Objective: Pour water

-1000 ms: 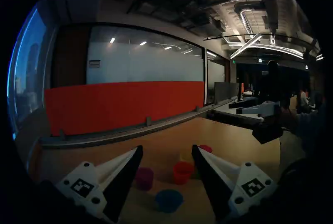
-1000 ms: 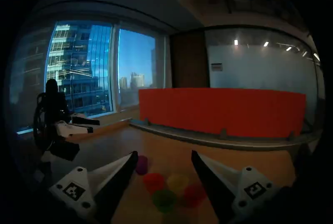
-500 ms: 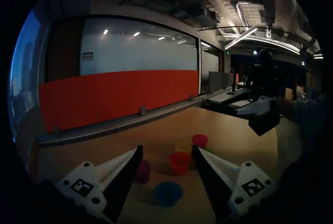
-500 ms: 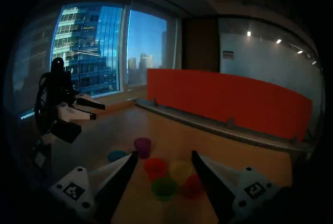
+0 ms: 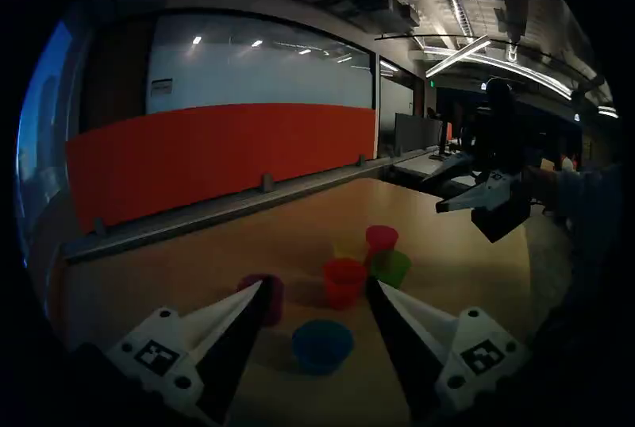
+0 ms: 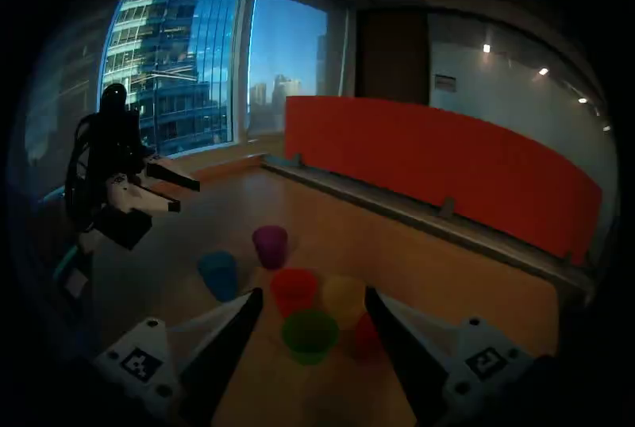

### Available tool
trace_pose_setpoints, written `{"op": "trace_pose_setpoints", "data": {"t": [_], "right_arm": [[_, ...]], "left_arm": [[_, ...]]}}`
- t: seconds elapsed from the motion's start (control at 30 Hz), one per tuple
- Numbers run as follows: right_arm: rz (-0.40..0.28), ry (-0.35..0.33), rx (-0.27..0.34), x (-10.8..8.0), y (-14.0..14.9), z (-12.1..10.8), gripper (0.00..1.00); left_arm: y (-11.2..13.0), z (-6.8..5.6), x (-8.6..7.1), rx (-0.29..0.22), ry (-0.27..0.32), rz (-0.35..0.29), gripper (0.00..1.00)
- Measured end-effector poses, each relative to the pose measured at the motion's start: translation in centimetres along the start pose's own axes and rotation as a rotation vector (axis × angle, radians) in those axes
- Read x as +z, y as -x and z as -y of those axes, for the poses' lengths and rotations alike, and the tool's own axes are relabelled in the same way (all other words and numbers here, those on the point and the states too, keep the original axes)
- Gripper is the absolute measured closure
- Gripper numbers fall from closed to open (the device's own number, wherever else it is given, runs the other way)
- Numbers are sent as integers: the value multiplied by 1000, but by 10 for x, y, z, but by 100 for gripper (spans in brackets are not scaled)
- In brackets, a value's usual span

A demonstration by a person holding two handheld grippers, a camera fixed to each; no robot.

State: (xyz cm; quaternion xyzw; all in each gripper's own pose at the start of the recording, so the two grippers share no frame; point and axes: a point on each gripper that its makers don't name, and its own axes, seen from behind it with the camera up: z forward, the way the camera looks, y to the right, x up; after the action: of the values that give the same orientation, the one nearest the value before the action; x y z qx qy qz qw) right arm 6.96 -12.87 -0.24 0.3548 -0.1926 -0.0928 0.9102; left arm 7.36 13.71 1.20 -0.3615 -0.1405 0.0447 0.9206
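Left gripper [image 5: 317, 288], right gripper [image 6: 313, 296]: both brought lower and nearer the cups [image 6: 293, 290].
Fingers [image 5: 238, 332] wide apart on both, holding nothing. Six coloured cups grouped on bench [image 6: 444, 268]; blue cup [image 5: 322, 345] nearest left gripper. Pouring not begun.

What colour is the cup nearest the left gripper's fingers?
The cup is blue, best in left gripper view.
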Motion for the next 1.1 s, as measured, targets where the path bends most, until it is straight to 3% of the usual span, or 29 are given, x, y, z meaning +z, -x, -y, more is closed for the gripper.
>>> {"op": "trace_pose_setpoints", "data": {"t": [0.6,1.1], "right_arm": [[117,-32,1,32,63,1,1],[179,-44,8,48,97,4,1]], "left_arm": [[62,-7,19,16,43,113,13],[102,-8,23,10,56,186,13]]}}
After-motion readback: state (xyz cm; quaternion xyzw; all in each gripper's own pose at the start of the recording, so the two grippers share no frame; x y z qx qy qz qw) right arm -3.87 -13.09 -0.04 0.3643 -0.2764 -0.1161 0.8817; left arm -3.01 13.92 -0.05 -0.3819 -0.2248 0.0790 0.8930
